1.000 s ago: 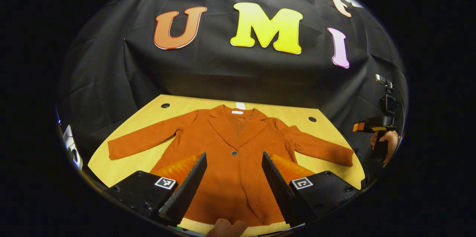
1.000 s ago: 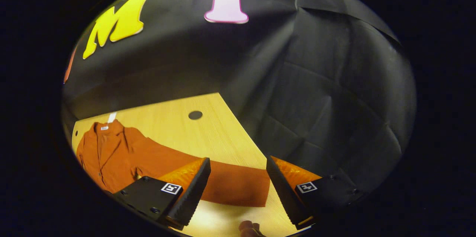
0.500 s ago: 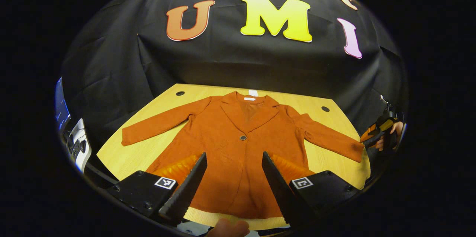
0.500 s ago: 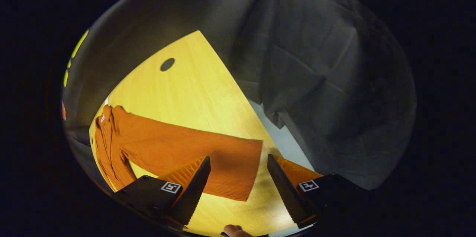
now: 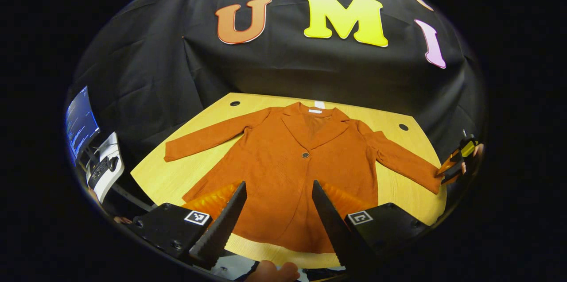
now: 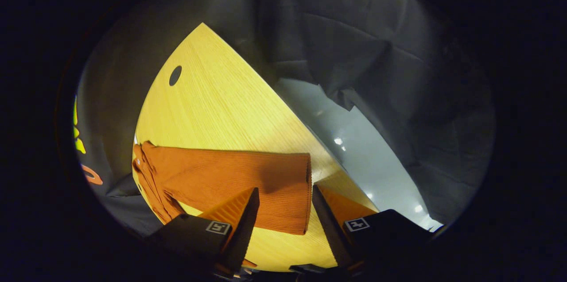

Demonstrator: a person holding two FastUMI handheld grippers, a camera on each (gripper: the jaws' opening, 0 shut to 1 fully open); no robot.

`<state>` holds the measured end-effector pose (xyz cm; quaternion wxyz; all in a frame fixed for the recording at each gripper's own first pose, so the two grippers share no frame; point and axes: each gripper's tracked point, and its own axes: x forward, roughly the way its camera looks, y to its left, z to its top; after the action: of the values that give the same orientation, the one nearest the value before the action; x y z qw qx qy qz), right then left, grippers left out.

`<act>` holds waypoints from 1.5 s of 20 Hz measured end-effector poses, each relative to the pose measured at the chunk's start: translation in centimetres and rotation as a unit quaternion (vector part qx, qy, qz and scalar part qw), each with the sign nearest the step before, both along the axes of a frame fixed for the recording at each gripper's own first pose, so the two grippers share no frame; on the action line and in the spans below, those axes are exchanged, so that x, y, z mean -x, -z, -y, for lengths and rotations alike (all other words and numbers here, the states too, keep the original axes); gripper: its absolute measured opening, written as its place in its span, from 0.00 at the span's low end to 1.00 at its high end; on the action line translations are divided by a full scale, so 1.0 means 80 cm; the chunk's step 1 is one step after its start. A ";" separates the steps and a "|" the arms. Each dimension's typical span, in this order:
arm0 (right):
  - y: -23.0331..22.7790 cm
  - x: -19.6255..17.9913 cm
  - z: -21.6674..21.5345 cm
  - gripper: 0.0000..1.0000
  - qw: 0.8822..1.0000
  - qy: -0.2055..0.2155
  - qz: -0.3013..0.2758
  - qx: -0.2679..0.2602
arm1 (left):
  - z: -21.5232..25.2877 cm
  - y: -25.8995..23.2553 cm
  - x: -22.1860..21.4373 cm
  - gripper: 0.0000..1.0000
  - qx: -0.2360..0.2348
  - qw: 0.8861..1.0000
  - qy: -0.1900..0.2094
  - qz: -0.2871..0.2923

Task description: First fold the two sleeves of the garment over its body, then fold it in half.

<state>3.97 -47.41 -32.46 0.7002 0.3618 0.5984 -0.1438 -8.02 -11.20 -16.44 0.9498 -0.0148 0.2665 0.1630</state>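
In the left gripper view, a monitor [image 5: 79, 122] is glowing at the far left. The rust ribbed jacket [image 5: 292, 171] is lying flat on the wooden table [image 5: 155, 180], sleeves spread toward both side edges. The left gripper [image 5: 278, 215] is hovering open above the hem. The right gripper [image 6: 280, 224] is standing open, its fingers straddling the cuff of the right sleeve [image 6: 248, 180] near the table's right edge.

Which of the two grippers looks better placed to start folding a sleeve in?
The right gripper: its open fingers straddle the cuff of a sleeve. The left gripper hovers open over the jacket's hem, away from either cuff.
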 end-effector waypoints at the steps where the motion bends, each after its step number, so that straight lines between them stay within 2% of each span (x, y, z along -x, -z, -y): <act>1: -0.004 0.001 -0.005 0.74 1.000 -0.004 -0.001 -0.008 | 0.001 -0.003 0.000 0.97 -0.001 1.000 -0.002 0.002; 2: 0.001 0.000 -0.007 0.65 1.000 -0.005 -0.004 -0.011 | 0.004 -0.004 -0.002 0.97 -0.003 1.000 -0.003 0.004; 3: 0.001 -0.001 -0.008 0.64 1.000 0.002 -0.006 -0.019 | 0.005 -0.007 -0.004 0.97 -0.006 1.000 -0.002 0.006; 4: 0.002 -0.002 -0.008 0.71 1.000 0.008 -0.008 -0.018 | 0.006 -0.011 -0.005 0.97 -0.009 1.000 0.002 0.009; 5: 0.011 0.005 -0.012 0.71 0.999 0.010 -0.019 -0.024 | 0.006 -0.014 -0.010 0.97 -0.012 1.000 0.007 0.012; 6: 0.008 0.005 0.002 0.58 1.000 0.018 -0.022 -0.010 | 0.005 -0.018 -0.017 0.97 -0.014 1.000 0.012 0.016; 8: 0.011 0.010 0.003 0.32 1.000 0.007 -0.026 -0.005 | 0.006 -0.018 -0.033 0.96 -0.007 0.999 0.024 0.024; 11: 0.011 0.007 0.004 0.28 1.000 -0.007 -0.012 -0.002 | 0.009 0.001 -0.051 0.97 0.022 0.999 0.048 0.015; 13: 0.027 0.012 0.004 0.27 1.000 0.005 -0.020 0.007 | -0.001 0.004 -0.060 0.97 0.022 0.998 0.064 0.011; 14: 0.009 0.009 0.011 0.18 1.000 0.013 -0.022 0.006 | -0.010 0.002 -0.067 0.97 0.017 0.997 0.072 0.014; 15: 0.016 0.010 0.010 0.10 1.000 0.000 -0.022 0.010 | -0.021 0.000 -0.072 0.97 0.012 0.997 0.076 0.017; 17: 0.015 0.012 0.012 0.09 0.999 -0.022 -0.029 0.029 | -0.043 0.002 -0.079 0.97 0.014 0.997 0.080 0.017; 19: 0.011 0.019 0.009 0.02 0.996 -0.040 -0.037 0.064 | -0.061 0.009 -0.079 0.97 0.024 0.996 0.079 0.012; 21: 0.002 0.022 0.004 0.05 0.994 -0.048 -0.050 0.081 | -0.079 0.011 -0.078 0.97 0.022 0.996 0.083 0.009; 24: -0.030 -0.002 -0.005 0.04 0.991 -0.051 -0.029 0.118 | -0.116 0.008 -0.082 0.97 -0.022 0.994 0.106 0.018; 25: -0.045 -0.004 -0.005 0.02 0.990 -0.059 -0.027 0.129 | -0.128 0.011 -0.080 1.00 -0.034 0.993 0.110 0.017; 26: -0.061 -0.007 -0.011 0.07 0.989 -0.065 -0.021 0.132 | -0.141 0.017 -0.076 0.97 -0.044 0.993 0.108 0.014; 27: -0.077 -0.014 -0.019 0.02 0.989 -0.066 -0.014 0.132 | -0.151 0.025 -0.072 0.97 -0.042 0.993 0.106 0.009; 30: -0.125 -0.047 -0.060 0.04 0.990 -0.063 0.019 0.128 | -0.172 0.043 -0.057 0.97 -0.027 0.995 0.094 -0.005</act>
<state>7.70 -42.62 -22.47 0.7598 0.2337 0.5832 -0.1674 -3.47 2.53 -19.87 0.9597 0.0368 0.2665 0.0807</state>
